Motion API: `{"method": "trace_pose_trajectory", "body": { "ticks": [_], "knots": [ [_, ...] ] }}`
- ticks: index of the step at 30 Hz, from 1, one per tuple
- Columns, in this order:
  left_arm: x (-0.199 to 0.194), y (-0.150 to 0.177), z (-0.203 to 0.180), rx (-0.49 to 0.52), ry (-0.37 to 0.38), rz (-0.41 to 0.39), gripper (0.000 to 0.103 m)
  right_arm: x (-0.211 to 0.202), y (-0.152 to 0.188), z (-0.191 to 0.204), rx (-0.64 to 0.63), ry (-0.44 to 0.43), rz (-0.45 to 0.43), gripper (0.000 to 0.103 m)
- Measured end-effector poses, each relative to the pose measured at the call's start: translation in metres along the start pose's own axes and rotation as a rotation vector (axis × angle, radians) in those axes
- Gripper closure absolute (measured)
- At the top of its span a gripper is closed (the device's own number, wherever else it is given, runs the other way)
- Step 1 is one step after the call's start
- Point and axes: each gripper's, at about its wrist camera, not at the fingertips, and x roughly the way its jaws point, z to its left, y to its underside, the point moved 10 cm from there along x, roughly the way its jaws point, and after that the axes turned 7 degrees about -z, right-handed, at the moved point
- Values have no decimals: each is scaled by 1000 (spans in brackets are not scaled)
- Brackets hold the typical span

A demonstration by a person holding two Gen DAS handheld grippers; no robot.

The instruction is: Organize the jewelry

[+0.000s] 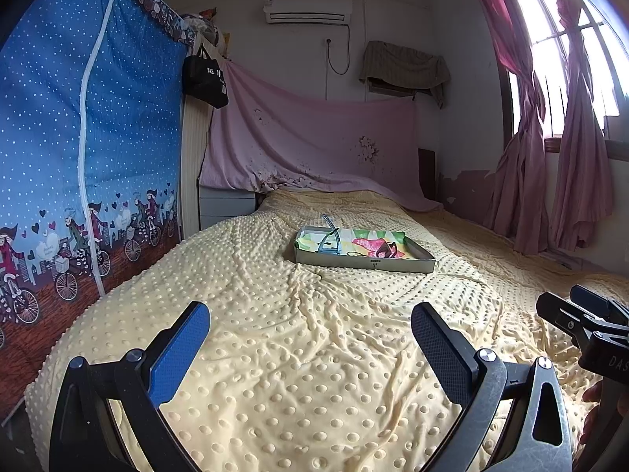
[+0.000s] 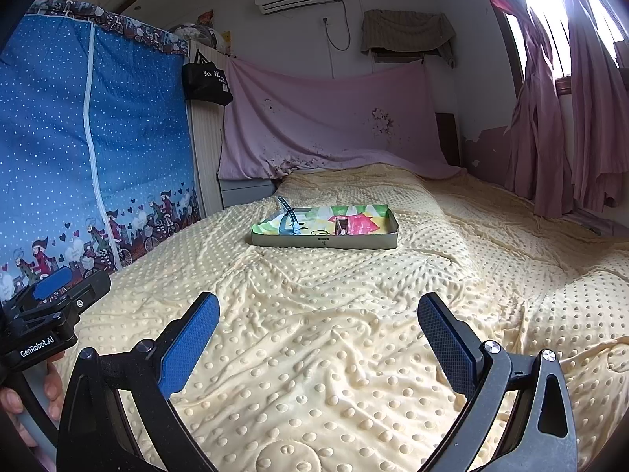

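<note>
Resting on nubby yellow blanket [image 2: 314, 295]: shallow rectangular cardboard tray [image 2: 326, 240].

Bed with a bumpy pale-yellow blanket [image 1: 314, 334] fills the foreground, a pink sheet [image 1: 314, 137] draped over its head end. Blue polka-dot fabric wardrobe [image 1: 78, 118] with a cartoon cyclist border stands left of the bed, a black bag [image 1: 204, 76] hanging just beside its top corner. White air conditioner [image 1: 308, 10] high on the back wall, pink curtains [image 1: 550, 137] bunched at the bright window [image 1: 570, 59] on the right.
</note>
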Motion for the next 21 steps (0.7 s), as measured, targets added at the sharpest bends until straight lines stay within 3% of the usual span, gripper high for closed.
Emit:
{"method": "trace_pose_trajectory", "body": {
  "ticks": [21],
  "knots": [
    [0, 4, 0, 0, 3, 5, 0, 1, 3, 0, 3, 2, 4, 4]
  ]
}}
